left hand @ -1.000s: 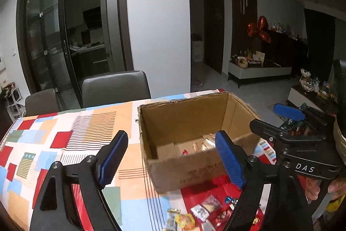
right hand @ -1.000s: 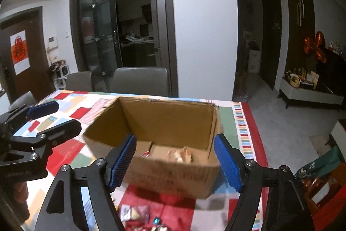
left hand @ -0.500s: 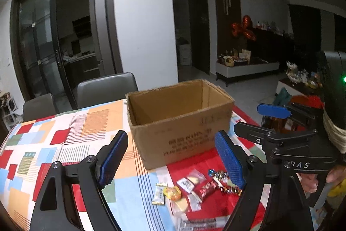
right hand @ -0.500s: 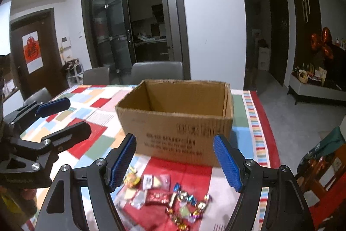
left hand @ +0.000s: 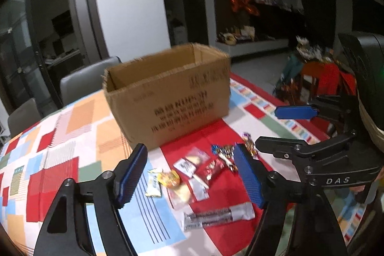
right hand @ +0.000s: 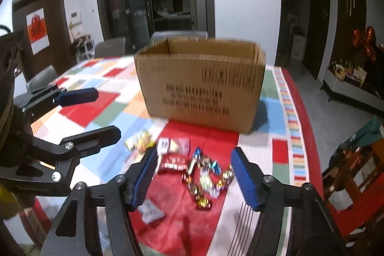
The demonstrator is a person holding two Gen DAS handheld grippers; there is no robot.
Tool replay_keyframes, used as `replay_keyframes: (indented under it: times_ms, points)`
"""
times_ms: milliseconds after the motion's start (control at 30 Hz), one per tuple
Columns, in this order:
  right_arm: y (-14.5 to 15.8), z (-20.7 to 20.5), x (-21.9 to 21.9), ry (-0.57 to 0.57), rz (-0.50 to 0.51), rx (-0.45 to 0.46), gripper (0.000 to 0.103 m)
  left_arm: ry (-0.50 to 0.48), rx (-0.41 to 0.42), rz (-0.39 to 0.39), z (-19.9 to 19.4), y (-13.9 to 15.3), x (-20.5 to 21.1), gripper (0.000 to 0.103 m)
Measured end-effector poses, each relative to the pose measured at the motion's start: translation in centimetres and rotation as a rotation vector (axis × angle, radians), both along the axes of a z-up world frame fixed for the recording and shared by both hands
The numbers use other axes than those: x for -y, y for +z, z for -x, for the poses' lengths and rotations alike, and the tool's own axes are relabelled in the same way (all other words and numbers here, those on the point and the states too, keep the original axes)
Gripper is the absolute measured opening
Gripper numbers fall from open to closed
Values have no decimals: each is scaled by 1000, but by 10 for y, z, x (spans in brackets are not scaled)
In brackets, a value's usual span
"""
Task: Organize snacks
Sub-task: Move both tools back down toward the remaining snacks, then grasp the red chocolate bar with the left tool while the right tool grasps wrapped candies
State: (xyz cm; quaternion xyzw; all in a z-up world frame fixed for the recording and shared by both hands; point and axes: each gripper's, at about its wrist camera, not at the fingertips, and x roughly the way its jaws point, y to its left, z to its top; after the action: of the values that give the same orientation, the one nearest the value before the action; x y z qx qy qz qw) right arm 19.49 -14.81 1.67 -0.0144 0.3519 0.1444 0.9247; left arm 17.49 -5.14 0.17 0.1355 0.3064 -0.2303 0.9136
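Observation:
An open cardboard box (left hand: 168, 92) (right hand: 201, 83) stands on the patchwork tablecloth. In front of it lies a scatter of small snack packets (left hand: 189, 172) and foil-wrapped candies (right hand: 206, 176), plus a long silver bar (left hand: 216, 216). My left gripper (left hand: 189, 181) is open and empty, above the packets. My right gripper (right hand: 192, 180) is open and empty, above the candies. Each gripper shows in the other's view: the right one (left hand: 283, 126), the left one (right hand: 93, 112).
The table (right hand: 96, 97) has a red border and a right edge (right hand: 309, 136). Grey chairs (left hand: 84, 80) stand behind it. Beyond are a white wall, glass doors and a dark cabinet. Bags and clutter (left hand: 312, 78) sit on the floor at right.
Both grippers have pulled back from the box and dropped lower over the loose snacks. The box inside is no longer visible. Both stay open.

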Motion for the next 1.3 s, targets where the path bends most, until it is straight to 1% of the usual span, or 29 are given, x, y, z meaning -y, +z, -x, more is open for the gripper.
replay_keyframes:
  times_ms: [67, 133, 233, 300, 333, 367, 433, 467, 533, 667, 767, 900, 933, 967, 1067, 1200, 1233, 1300]
  points:
    - [-12, -2, 1, 9, 2, -46, 57, -22, -31, -16, -3, -9, 4, 67]
    - [-21, -4, 0, 18, 1, -82, 51, -46, -65, -24, -7, -17, 6, 64]
    - [-37, -8, -1, 30, 9, -140, 44, -91, -126, -33, -16, -31, 10, 57]
    - [-46, -11, -1, 40, 9, -176, 42, -113, -160, -33, -21, -38, 10, 54]
    - [-50, -13, -2, 43, 9, -191, 40, -124, -183, -32, -24, -43, 11, 51]
    - [-54, -14, -2, 47, 8, -207, 39, -131, -203, -33, -27, -46, 12, 48]
    - [-58, -16, -3, 62, 5, -224, 38, -153, -241, -30, -34, -53, 14, 46]
    - [-61, -17, -4, 65, 6, -231, 38, -155, -248, -32, -36, -56, 15, 44]
    - [-66, -21, -5, 76, 1, -248, 34, -180, -268, -31, -40, -60, 17, 43]
    - [-75, -29, -5, 88, -15, -287, 34, -207, -310, -43, -51, -70, 22, 39]
    - [-79, -33, -4, 83, -12, -297, 34, -219, -327, -54, -59, -76, 26, 36]
    - [-85, -39, -4, 88, -21, -323, 33, -234, -347, -62, -67, -83, 31, 35]
    - [-87, -40, -4, 88, -21, -327, 29, -235, -348, -66, -69, -84, 33, 35]
    - [-88, -41, -3, 90, -22, -330, 28, -237, -349, -69, -71, -86, 33, 35]
    - [-92, -44, -2, 87, -32, -344, 28, -237, -360, -69, -75, -89, 36, 35]
    - [-93, -45, 0, 86, -36, -343, 24, -237, -366, -77, -77, -94, 40, 35]
    - [-93, -45, 1, 84, -38, -342, 22, -236, -366, -80, -77, -95, 41, 33]
    - [-93, -45, 2, 82, -45, -343, 21, -234, -371, -75, -77, -94, 42, 30]
